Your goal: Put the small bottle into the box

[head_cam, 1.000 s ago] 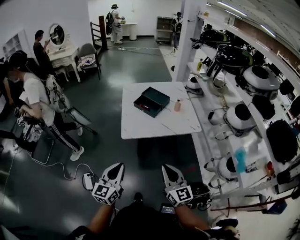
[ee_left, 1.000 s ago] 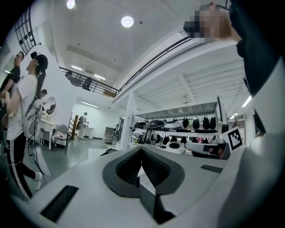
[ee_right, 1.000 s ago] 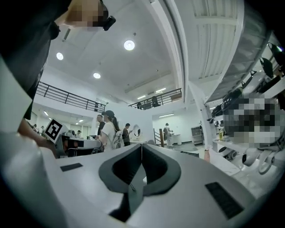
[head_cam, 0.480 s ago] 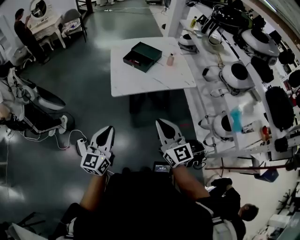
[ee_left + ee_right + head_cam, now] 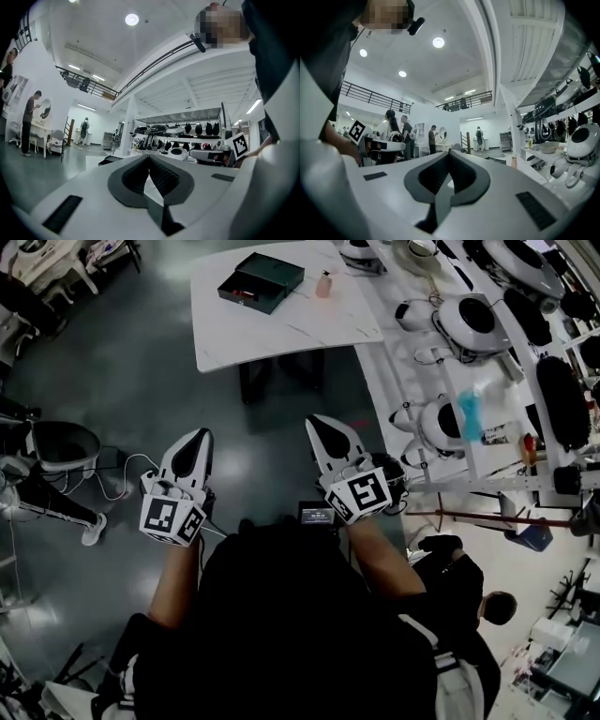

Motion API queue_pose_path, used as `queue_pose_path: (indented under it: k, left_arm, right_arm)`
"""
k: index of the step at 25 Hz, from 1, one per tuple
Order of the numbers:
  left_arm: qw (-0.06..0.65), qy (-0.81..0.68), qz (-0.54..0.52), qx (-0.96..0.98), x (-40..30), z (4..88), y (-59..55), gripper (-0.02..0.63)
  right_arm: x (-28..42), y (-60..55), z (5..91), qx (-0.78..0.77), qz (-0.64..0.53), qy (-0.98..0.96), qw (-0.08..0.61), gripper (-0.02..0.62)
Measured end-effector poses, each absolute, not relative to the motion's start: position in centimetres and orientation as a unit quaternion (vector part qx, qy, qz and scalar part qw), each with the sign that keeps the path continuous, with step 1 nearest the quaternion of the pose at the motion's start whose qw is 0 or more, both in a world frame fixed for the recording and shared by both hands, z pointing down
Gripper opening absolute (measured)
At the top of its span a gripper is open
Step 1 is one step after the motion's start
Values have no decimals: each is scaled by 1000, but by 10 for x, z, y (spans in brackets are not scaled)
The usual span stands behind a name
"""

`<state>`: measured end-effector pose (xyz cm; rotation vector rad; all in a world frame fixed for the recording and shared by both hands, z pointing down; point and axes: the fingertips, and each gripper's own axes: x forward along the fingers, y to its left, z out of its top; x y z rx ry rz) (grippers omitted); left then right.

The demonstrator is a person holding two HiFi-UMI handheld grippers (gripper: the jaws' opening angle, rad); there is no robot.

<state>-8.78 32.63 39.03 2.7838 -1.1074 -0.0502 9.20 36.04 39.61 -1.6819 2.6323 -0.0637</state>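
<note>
Two grippers, left gripper (image 5: 197,437) and right gripper (image 5: 321,425), are held level above the floor. Gripper views show each pair of jaws closed, nothing between them. Head view adds the small bottle (image 5: 323,284), upright just beside the dark box (image 5: 261,282) on the white surface (image 5: 281,329), well ahead.

A white counter (image 5: 281,329) carries a dark box (image 5: 261,282) and, near its right, an upright small pink bottle (image 5: 323,285).

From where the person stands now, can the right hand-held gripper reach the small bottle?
Probably not yet: the small bottle stands far back on the white table, while the shut right hand-held gripper is short of its near edge. Nothing blocks it.
</note>
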Motion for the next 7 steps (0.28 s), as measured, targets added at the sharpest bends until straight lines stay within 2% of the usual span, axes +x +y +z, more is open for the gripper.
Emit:
queue_pose_path:
  k: [7]
  left_arm:
    - [80, -367, -14, 927, -83, 404, 332, 17]
  right_arm:
    - [91, 367, 405, -533, -21, 846, 14, 31]
